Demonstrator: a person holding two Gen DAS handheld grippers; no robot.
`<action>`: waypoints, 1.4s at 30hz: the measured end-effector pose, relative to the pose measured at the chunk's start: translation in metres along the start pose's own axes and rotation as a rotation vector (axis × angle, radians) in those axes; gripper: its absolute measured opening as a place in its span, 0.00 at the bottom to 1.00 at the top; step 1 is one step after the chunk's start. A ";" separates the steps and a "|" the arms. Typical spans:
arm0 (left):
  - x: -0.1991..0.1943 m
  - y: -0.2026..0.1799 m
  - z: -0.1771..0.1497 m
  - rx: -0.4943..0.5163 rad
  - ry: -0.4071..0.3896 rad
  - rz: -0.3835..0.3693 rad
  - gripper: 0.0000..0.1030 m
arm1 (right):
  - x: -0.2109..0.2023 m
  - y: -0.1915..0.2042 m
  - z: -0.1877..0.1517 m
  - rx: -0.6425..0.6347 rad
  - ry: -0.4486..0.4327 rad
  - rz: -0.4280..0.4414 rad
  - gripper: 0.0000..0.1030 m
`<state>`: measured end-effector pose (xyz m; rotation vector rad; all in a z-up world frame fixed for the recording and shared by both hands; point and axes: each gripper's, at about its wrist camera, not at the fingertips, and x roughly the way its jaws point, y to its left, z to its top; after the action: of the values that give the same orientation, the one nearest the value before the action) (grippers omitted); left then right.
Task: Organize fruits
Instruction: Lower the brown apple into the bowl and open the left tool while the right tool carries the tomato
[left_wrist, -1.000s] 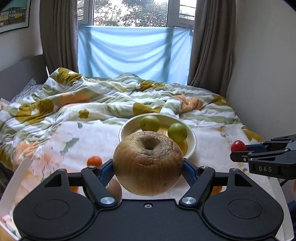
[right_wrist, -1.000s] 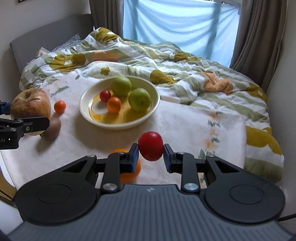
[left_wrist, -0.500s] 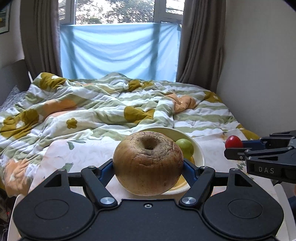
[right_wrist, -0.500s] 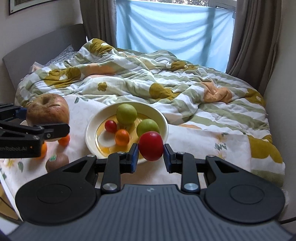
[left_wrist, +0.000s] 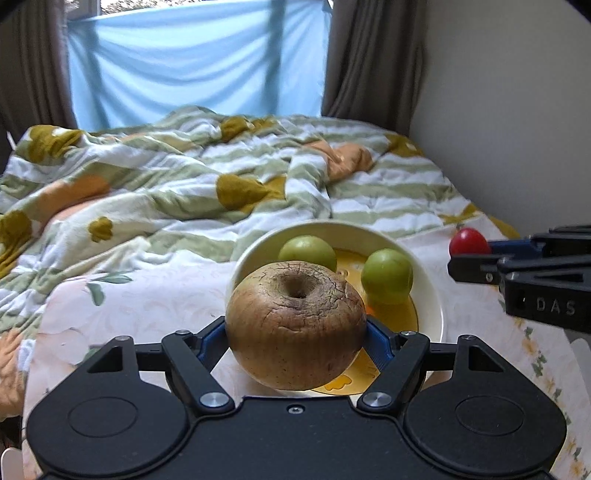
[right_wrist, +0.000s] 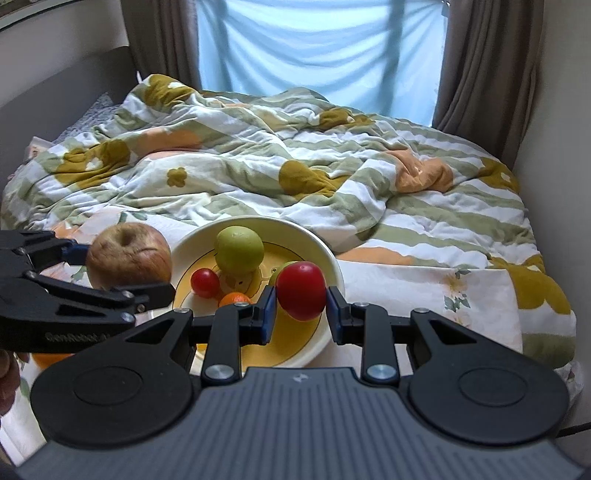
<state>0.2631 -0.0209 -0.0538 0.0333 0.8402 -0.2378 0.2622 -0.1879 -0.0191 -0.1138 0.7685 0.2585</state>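
Note:
My left gripper (left_wrist: 295, 328) is shut on a large brown wrinkled apple (left_wrist: 295, 321) and holds it over the near left rim of a white bowl (left_wrist: 432, 291) with a yellow inside. My right gripper (right_wrist: 300, 301) is shut on a red tomato (right_wrist: 301, 290) and holds it above the bowl (right_wrist: 325, 254). In the bowl lie two green fruits (left_wrist: 386, 275), a small red tomato (right_wrist: 204, 282) and a small orange fruit (right_wrist: 234, 298). The apple shows at the left in the right wrist view (right_wrist: 129, 254). The right gripper shows at the right in the left wrist view (left_wrist: 469, 245).
The bowl stands on a floral cloth (left_wrist: 147, 295) on a bed. A crumpled green-striped duvet (right_wrist: 258, 166) lies behind it. An orange fruit (right_wrist: 48, 356) lies at the left under the left gripper. A wall (left_wrist: 517, 110) runs along the right; curtains hang behind.
Both grippers moved forward and down toward the bowl with their fruit. The apple is now at the bowl's rim and the tomato is over the bowl.

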 end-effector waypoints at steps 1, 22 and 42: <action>0.004 0.001 0.000 0.004 0.010 -0.006 0.77 | 0.002 0.000 0.000 0.004 0.003 -0.005 0.43; 0.040 -0.005 -0.007 0.122 0.073 -0.073 0.79 | 0.022 0.000 -0.001 0.096 0.043 -0.092 0.43; -0.027 0.019 -0.010 -0.023 0.002 0.054 1.00 | 0.037 0.018 0.024 0.007 0.046 0.032 0.43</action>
<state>0.2422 0.0043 -0.0419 0.0343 0.8427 -0.1771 0.2989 -0.1594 -0.0284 -0.1013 0.8171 0.2844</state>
